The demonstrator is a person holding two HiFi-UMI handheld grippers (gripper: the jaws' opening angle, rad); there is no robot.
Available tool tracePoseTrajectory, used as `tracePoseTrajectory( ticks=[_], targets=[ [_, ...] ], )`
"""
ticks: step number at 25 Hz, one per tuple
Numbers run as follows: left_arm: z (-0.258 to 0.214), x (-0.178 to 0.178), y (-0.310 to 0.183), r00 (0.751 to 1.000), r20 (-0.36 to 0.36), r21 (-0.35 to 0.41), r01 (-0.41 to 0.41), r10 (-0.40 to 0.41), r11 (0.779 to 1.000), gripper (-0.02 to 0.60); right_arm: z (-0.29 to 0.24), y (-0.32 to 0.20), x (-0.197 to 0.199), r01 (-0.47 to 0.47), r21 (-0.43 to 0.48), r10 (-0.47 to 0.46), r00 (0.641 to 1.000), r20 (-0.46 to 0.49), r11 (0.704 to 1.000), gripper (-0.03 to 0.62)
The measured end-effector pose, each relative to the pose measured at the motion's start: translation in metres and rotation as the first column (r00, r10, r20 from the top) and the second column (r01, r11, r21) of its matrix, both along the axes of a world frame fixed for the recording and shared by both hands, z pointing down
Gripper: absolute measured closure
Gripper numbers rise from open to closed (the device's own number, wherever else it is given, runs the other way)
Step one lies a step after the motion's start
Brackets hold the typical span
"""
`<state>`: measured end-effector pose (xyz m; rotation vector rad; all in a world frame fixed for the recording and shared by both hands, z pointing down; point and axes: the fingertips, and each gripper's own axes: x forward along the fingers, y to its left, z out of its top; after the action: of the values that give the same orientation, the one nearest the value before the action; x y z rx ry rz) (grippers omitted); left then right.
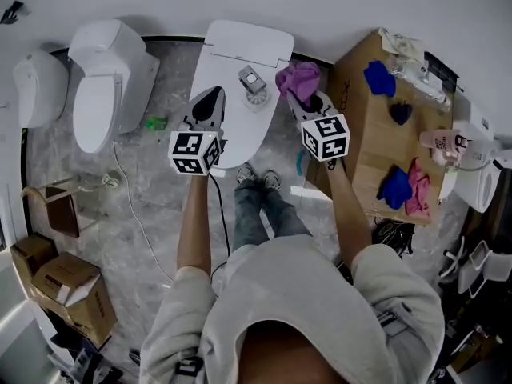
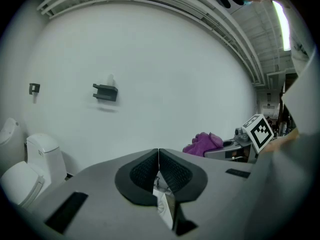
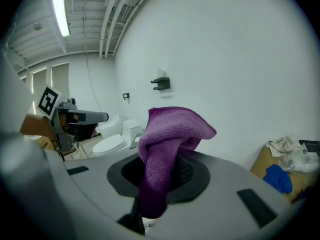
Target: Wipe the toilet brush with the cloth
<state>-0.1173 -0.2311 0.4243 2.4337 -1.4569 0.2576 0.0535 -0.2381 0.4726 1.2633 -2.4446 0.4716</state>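
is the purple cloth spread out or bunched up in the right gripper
Bunched up. The purple cloth is pinched between the jaws of the right gripper, and its folded top flops over above them.

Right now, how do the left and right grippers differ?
The left gripper has its jaws together on nothing; the right gripper clamps a purple cloth. In the head view, left is over the toilet lid, right beside it. Both are shut.
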Motion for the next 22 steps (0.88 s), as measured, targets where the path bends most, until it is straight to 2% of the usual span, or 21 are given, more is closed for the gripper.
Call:
tracePoseTrajectory(
  ticks=[7, 14, 22],
  targets=[
    [-0.027, -0.004, 0.01, 1.0, -0.02, 0.008, 0.023, -0.023, 1.0, 0.56, -0.047, 0.003, 0.007, -0.003, 0.052, 0.004, 1.0, -0.026, 0.999, 0.503],
    [-0.047, -0.008, 0.009, 0.999, 0.034, 0.031, 0.003, -0.004, 1.0, 0.561, -0.09, -0.006, 0.016, -0.038, 0.126, 0.04, 0.999, -0.014, 0.991, 0.503],
    [-0.076, -0.007, 0.006, 0.999, 0.04, 0.082, -0.02, 0.017, 0.996, 0.561, -0.117, -0.006, 0.016, -0.061, 0.166, 0.06, 0.998, 0.011, 0.984, 0.503]
  ],
)
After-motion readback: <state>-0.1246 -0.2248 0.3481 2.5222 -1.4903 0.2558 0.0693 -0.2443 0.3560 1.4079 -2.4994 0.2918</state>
